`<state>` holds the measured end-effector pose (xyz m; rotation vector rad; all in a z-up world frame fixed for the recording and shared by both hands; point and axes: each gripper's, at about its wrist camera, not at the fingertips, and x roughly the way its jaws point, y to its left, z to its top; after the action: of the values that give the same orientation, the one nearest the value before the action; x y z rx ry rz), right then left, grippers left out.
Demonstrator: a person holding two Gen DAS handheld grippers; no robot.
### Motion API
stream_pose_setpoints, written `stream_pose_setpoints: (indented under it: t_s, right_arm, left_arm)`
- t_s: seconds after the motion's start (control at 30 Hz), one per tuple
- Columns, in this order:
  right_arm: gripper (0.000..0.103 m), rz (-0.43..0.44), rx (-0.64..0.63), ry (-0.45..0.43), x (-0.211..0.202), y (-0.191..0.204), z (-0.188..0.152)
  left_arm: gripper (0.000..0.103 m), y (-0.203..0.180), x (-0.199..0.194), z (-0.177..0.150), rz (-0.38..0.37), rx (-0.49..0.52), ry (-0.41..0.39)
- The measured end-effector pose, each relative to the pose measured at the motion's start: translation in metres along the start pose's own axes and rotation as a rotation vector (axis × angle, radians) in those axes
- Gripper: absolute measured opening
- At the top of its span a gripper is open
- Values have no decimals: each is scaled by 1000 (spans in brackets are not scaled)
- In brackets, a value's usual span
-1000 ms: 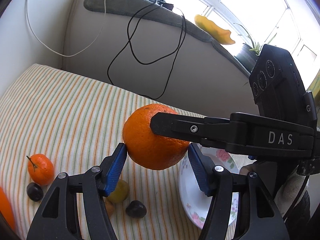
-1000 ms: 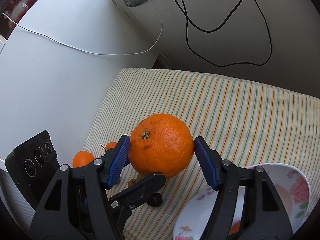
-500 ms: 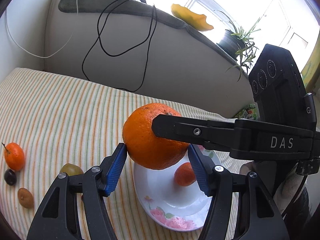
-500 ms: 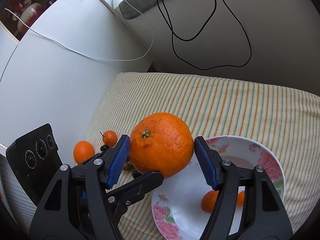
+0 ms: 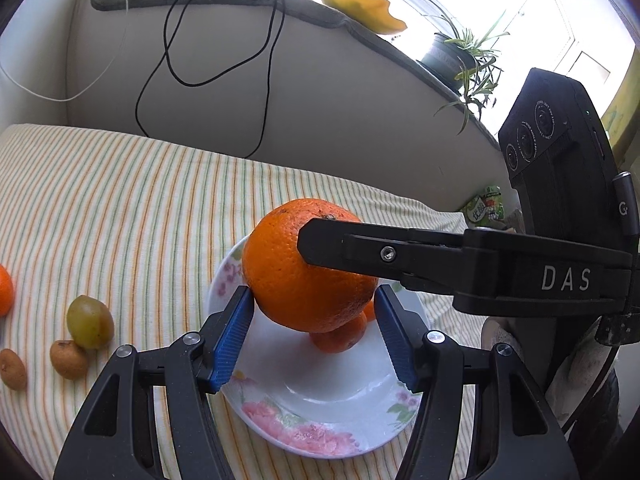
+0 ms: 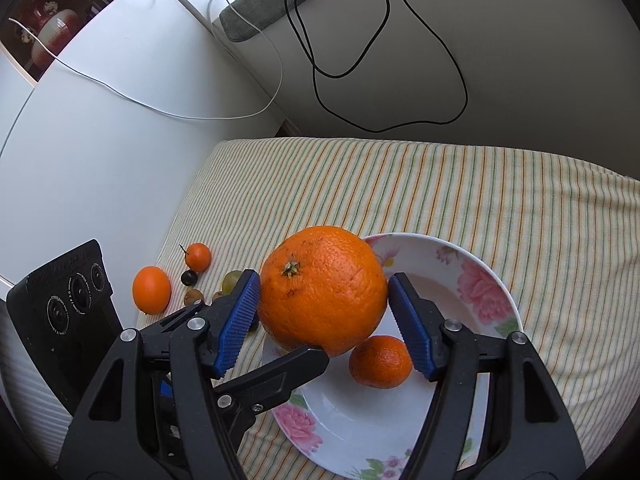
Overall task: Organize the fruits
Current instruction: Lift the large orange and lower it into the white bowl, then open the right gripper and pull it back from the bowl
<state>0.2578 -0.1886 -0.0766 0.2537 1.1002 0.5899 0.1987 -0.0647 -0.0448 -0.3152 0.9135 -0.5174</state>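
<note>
A large orange (image 5: 308, 268) is held in the air between both grippers, over the floral white plate (image 5: 320, 436). My left gripper (image 5: 314, 334) has its blue pads against the orange's sides; my right gripper (image 6: 324, 322) does too. The right gripper's finger crosses over the orange in the left wrist view. The orange (image 6: 322, 288) hangs over the left part of the plate (image 6: 480, 280). A small mandarin (image 6: 380, 362) lies in the plate under it, and it also shows in the left wrist view (image 5: 340, 336).
On the striped cloth left of the plate lie a green grape (image 5: 90, 322), two small brown fruits (image 5: 68, 358), two small oranges (image 6: 151, 290) and a dark grape (image 6: 189, 278). A sofa back with cables (image 5: 224, 56) stands behind.
Both grippers have carried the orange to the right, from above the loose fruits to above the plate. The grip on the orange looks the same.
</note>
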Motion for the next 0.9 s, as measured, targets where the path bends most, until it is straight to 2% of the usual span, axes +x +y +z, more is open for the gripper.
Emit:
stream_pose_setpoints:
  t_s: [0.23, 0.5, 0.9]
  right_arm:
    - [69, -7, 13, 3, -8, -8, -3]
    - [69, 19, -5, -28, -21, -3, -4]
    - [69, -3, -31, -68, -37, 14, -11]
  left_arm:
    - [61, 5, 7, 0, -2, -18, 30]
    - [61, 4, -19, -1, 11, 5, -31]
    - [61, 11, -44, -20, 48, 12, -59]
